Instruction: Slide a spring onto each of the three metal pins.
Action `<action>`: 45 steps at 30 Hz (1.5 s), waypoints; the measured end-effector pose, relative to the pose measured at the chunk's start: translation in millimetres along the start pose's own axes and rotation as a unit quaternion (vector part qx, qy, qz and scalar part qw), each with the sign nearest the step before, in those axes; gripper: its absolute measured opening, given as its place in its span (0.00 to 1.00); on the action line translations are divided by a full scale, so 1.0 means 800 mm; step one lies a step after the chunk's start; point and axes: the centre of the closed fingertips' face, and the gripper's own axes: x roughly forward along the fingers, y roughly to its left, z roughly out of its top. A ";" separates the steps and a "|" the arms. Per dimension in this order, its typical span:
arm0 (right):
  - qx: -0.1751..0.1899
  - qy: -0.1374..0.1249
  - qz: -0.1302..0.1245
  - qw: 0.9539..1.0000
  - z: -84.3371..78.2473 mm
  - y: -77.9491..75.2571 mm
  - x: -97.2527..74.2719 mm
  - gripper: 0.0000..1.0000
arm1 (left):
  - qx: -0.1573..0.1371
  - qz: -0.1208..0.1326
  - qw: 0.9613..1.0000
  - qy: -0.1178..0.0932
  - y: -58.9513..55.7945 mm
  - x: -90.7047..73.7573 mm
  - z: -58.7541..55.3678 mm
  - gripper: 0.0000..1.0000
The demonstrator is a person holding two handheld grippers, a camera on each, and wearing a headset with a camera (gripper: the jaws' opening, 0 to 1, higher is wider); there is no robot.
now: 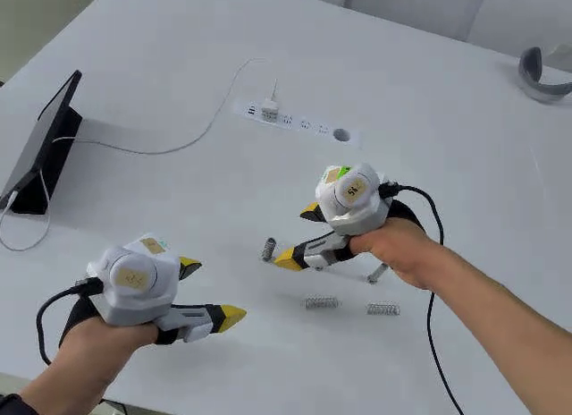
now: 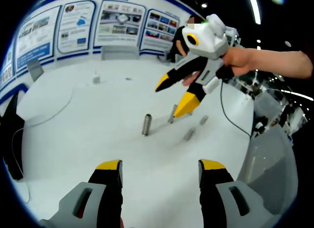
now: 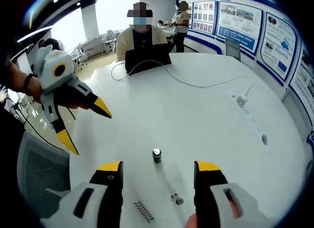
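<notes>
A short metal pin (image 1: 268,249) stands upright on the white table with a spring coiled around it; it shows too as the pin (image 2: 146,125) and the pin (image 3: 156,155). My right gripper (image 1: 299,236) hovers open just right of it, and the pin lies just beyond my right gripper (image 3: 158,166) tips. Two loose springs (image 1: 322,302) (image 1: 382,309) lie flat nearer me. A second pin (image 1: 378,274) pokes out from under my right hand. My left gripper (image 1: 210,292) is open and holds nothing, low at the left; my left gripper (image 2: 160,165) faces the pin.
A white power strip (image 1: 290,122) with a plugged cable lies at the back. A dark tablet on a stand (image 1: 45,142) sits at the left edge. A grey curved object (image 1: 541,75) rests far right. A person with a laptop (image 3: 142,36) sits across the table.
</notes>
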 end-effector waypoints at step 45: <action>0.181 -0.087 -0.102 0.974 -0.116 0.002 -0.075 0.70 | 0.008 -0.004 1.000 0.015 -0.013 0.015 0.000 0.66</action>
